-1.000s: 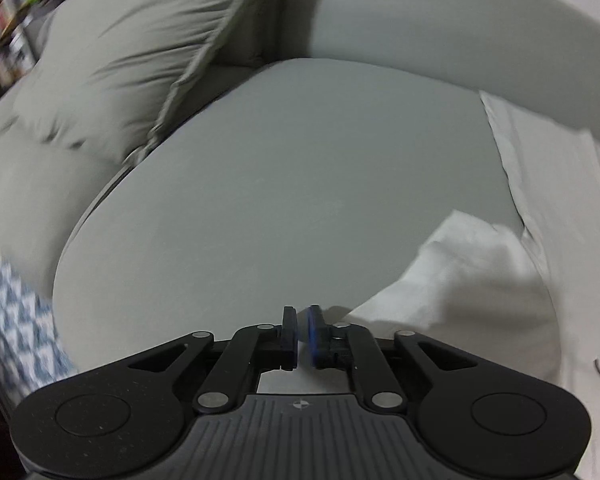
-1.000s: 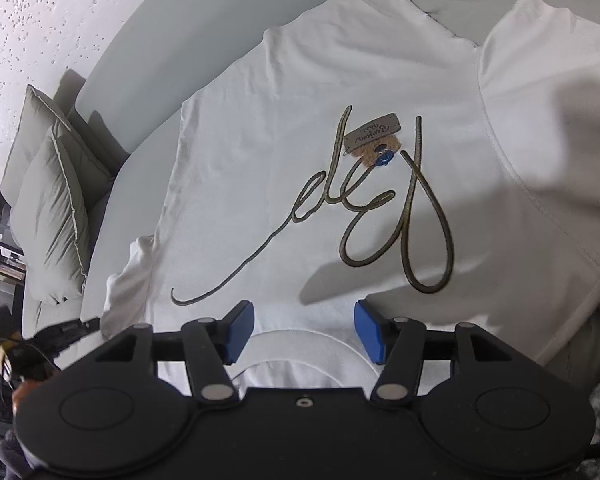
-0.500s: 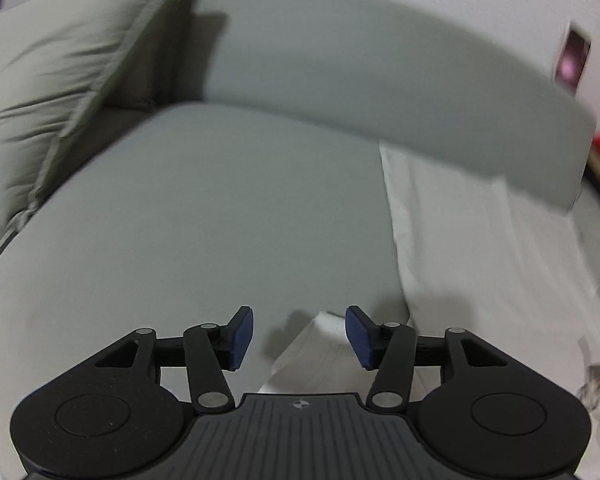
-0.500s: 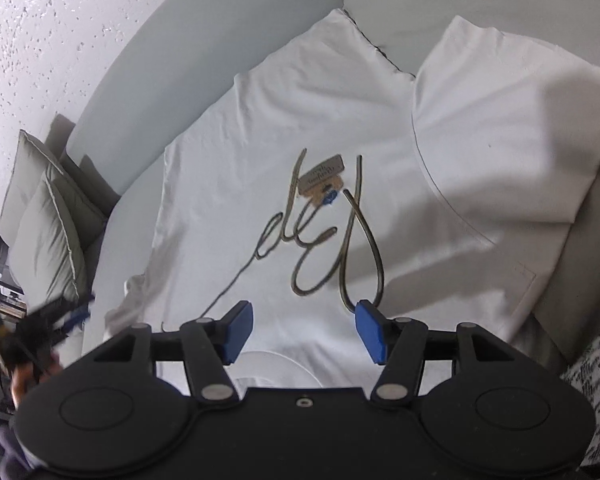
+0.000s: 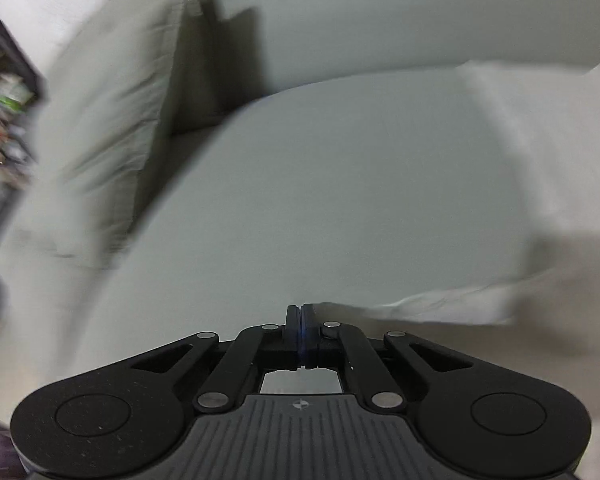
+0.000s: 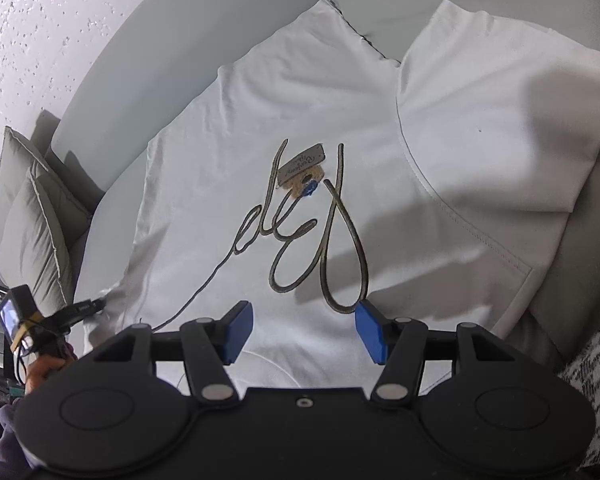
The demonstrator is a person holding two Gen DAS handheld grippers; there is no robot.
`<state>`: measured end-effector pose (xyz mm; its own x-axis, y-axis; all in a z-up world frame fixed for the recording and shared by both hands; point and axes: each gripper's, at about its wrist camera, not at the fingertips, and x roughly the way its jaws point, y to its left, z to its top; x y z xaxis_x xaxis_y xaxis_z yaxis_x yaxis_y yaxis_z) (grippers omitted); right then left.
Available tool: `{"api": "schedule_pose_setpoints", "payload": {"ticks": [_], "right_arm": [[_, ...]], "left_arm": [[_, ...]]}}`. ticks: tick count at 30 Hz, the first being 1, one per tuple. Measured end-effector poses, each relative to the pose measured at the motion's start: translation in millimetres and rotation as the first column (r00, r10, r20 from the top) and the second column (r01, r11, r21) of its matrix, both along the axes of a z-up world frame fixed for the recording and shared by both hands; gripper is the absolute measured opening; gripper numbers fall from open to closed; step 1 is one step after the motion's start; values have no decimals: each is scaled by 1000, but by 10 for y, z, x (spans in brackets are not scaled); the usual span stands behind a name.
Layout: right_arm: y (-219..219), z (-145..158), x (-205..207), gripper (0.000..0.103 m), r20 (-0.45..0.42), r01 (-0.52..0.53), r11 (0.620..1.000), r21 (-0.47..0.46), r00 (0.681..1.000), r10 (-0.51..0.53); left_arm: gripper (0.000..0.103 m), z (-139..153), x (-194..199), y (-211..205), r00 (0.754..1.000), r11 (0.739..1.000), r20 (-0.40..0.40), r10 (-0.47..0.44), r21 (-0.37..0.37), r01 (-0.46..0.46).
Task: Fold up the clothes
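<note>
1. I am holding my left claw point(image 5: 301, 322) low over the grey sofa seat point(image 5: 320, 200), its blue pads pressed together. A white edge of the shirt point(image 5: 440, 310) is trailing off to the right from the tips, so it seems pinched there, though this view is blurred.
2. I am hovering my right claw point(image 6: 304, 330) above the white shirt point(image 6: 228, 168), fingers spread wide and gripping nothing.
3. The shirt is lying spread front-up across the sofa seat, its far edge reaching the backrest point(image 6: 188, 44). Looping gold script point(image 6: 320, 248) is running over its chest, with a small brown tag point(image 6: 302, 162) and a blue bead lying on the lettering.
4. The shirt's right side is folded over onto the body as a large flap point(image 6: 500, 128).
5. In the right wrist view my left claw point(image 6: 94, 305) is touching the shirt's left corner at the frame's left edge, with my hand point(image 6: 46, 366) and a dark sleeve below it.
6. Two grey cushions point(image 6: 28, 224) are leaning in the sofa's left corner, well apart from the shirt.
7. A white, speckled wall point(image 6: 40, 20) is rising behind the sofa, and blurred shelves point(image 5: 4, 92) with coloured items are standing at the far left.
8. A black-and-white patterned fabric point(image 6: 596, 380) is showing at the lower right.
</note>
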<state>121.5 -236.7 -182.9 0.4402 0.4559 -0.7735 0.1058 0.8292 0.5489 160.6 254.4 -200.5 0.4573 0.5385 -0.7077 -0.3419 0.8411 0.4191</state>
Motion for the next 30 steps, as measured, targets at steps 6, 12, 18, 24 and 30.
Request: {"api": "schedule_pose_setpoints", "payload": {"ticks": [6, 12, 18, 24, 30], "right_arm": [[-65, 97, -28, 56, 27, -21, 999, -36, 999, 22], [-168, 210, -71, 53, 60, -38, 997, -70, 997, 42], [-176, 219, -62, 31, 67, -58, 993, -105, 996, 66], [49, 65, -440, 31, -101, -323, 925, -199, 946, 308], [-232, 649, -584, 31, 25, -257, 960, -114, 965, 261]], "left_arm": [[20, 409, -427, 46, 998, 995, 54, -46, -86, 50], [21, 876, -1094, -577, 968, 923, 155, -200, -300, 239], [22, 395, -1030, -1590, 951, 871, 8, -308, -401, 285], [15, 296, -1496, -2114, 874, 839, -93, -476, -345, 421], [20, 1036, -1549, -1766, 910, 830, 135, -392, -375, 413]]}}
